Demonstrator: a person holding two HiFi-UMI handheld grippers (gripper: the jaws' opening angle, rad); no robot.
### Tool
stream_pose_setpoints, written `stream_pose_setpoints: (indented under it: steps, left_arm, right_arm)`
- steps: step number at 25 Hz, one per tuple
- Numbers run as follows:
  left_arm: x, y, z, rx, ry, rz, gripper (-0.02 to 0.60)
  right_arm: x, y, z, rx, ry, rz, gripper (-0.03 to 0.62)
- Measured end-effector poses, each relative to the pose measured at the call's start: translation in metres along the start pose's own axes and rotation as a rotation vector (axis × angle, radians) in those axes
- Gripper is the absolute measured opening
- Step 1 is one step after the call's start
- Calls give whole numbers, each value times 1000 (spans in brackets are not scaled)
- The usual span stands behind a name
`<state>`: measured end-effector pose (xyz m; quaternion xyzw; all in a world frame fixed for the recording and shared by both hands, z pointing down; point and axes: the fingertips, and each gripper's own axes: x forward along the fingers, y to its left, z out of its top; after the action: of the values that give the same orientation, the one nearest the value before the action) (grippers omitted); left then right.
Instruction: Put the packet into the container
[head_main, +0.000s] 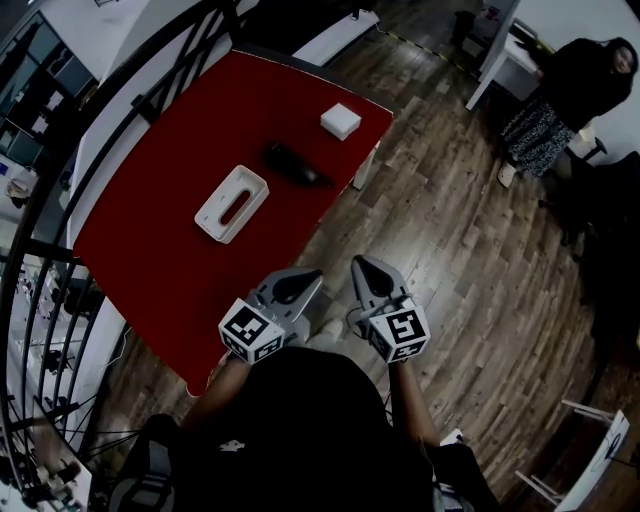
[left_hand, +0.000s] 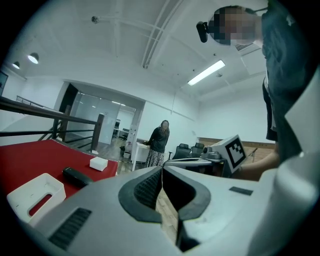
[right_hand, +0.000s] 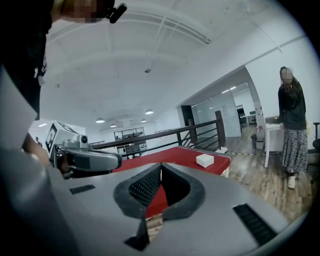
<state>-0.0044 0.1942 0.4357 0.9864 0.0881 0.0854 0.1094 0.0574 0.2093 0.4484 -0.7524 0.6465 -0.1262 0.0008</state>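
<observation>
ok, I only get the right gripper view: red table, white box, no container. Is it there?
Observer: Yes. The head view shows a white container on the table, nearer us than the box.
Operator: And the packet?
Observer: The dark packet lies on the table between the container and the box, touching neither.
Operator: Left side ready?
Observer: The left tongs are shut, with nothing between them.
</observation>
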Motion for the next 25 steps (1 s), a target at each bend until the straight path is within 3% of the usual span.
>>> stream_pose_setpoints:
  steps: [7,13,25]
  left_arm:
    - [9,30,1,-28,6,29,11]
    - [34,59,11,-37,-24,5,11]
    - [72,170,49,-58,-63,-25,11]
  right_arm:
    - [24,-12,-4,21,16,13,21]
    - [54,-37,-3,21,30,-3,21]
    - [163,-80,28,5,63,-14,21]
